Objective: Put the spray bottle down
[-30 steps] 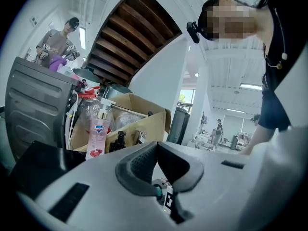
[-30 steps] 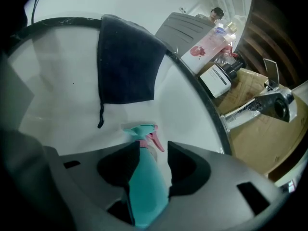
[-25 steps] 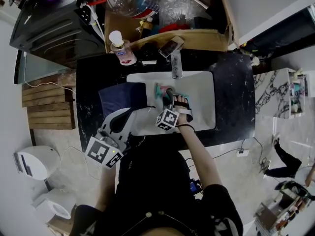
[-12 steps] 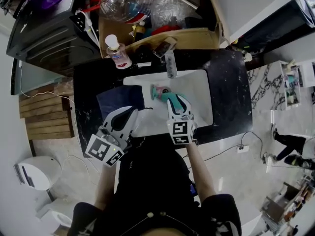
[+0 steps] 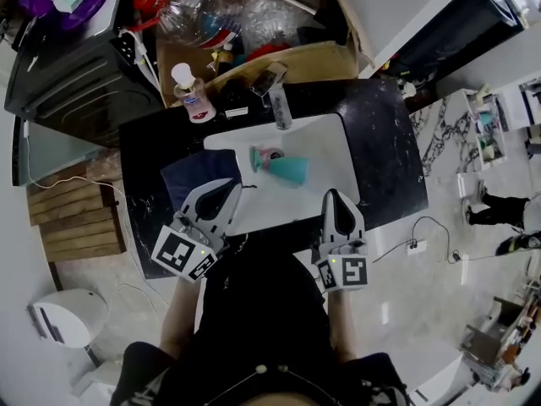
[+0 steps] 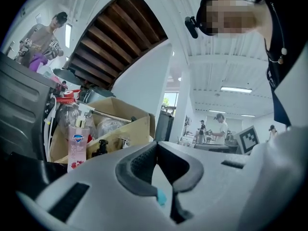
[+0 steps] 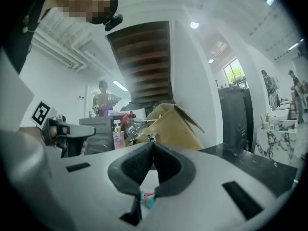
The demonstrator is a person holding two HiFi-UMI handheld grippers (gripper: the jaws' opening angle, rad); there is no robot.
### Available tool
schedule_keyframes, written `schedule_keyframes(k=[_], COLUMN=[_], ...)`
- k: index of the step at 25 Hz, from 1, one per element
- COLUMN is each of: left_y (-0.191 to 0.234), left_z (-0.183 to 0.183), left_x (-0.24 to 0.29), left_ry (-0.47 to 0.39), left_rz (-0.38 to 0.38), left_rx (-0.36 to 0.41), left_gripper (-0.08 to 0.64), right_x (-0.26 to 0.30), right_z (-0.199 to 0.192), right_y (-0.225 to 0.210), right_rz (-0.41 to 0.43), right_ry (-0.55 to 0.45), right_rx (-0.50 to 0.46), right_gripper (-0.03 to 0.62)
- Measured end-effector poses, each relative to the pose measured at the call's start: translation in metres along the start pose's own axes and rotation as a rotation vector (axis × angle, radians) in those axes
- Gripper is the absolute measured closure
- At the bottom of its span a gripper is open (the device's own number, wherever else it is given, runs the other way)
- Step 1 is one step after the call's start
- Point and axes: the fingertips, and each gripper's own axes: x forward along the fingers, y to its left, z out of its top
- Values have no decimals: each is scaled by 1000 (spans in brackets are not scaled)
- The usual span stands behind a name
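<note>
The teal spray bottle (image 5: 283, 168) lies on its side in the white sink (image 5: 331, 150), with its pink and white head toward the left. My right gripper (image 5: 332, 195) hangs above the sink's near edge, clear of the bottle. Its jaws have just been closing and are now shut with nothing between them. In the right gripper view its tips (image 7: 152, 146) meet, and a bit of the teal bottle (image 7: 149, 201) shows below. My left gripper (image 5: 226, 186) is over the sink's near left corner, with its tips (image 6: 156, 146) touching and empty.
A dark blue cloth (image 5: 199, 174) lies at the sink's left side. A faucet (image 5: 279, 108) stands at the back rim, with a soap pump bottle (image 5: 190, 94) to its left. Behind are a cluttered cardboard box (image 5: 292, 60) and a black appliance (image 5: 76, 66). Black counter (image 5: 385, 142) surrounds the sink.
The right gripper has let go of the spray bottle, pulled back out of the sink toward the person, rolled over and shut. The bottle stays in the basin. The left gripper has hardly moved.
</note>
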Motion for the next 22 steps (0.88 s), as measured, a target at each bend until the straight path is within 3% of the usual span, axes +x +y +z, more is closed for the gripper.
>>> schedule_keyframes(k=[7, 12, 22], left_y=[-11, -13, -22], left_z=[15, 19, 21], left_x=[6, 6, 4], left_ry=[-29, -46, -57], left_rz=[27, 61, 76], left_rx=[57, 96, 100], left_gripper=[554, 554, 554], right_x=[-16, -17, -22], right_z=[32, 45, 45], right_y=[1, 1, -4], right_rz=[60, 101, 128], right_ry=[-84, -104, -97], right_rx=[62, 29, 19], right_gripper=[589, 589, 589])
